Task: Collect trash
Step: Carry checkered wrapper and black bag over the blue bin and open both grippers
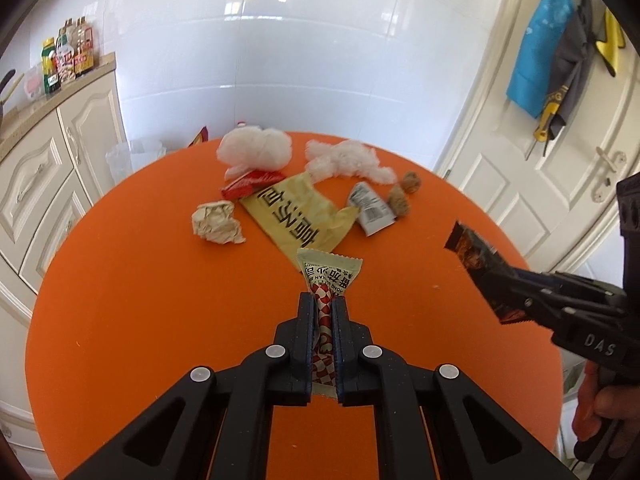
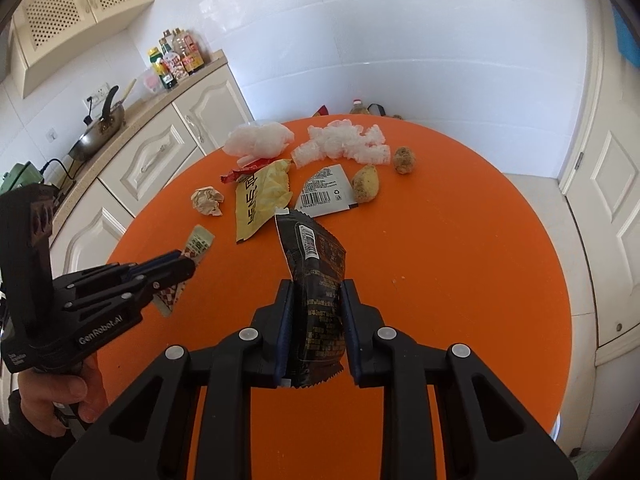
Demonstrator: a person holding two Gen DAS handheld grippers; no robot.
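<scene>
Pinching checkered wrapper (image 1: 325,312) in left tool (image 1: 323,304); black wrapper (image 2: 318,280) in right tool (image 2: 318,292).

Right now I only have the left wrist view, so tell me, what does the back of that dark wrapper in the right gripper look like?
Observer: The dark wrapper shows a white barcode strip near its top and rows of small print, pinched between the right gripper pads.
Operator: Anything on the counter I can't see?
Observer: Yes, a frying pan sits on the counter left of the bottles.
Operator: Is the silver packet printed?
Observer: The silver packet lies flat with a barcode facing up, touching a lumpy yellowish scrap.
Operator: And my left gripper?
Observer: The left gripper is shut on the checkered wrapper, held above the orange table.
</scene>
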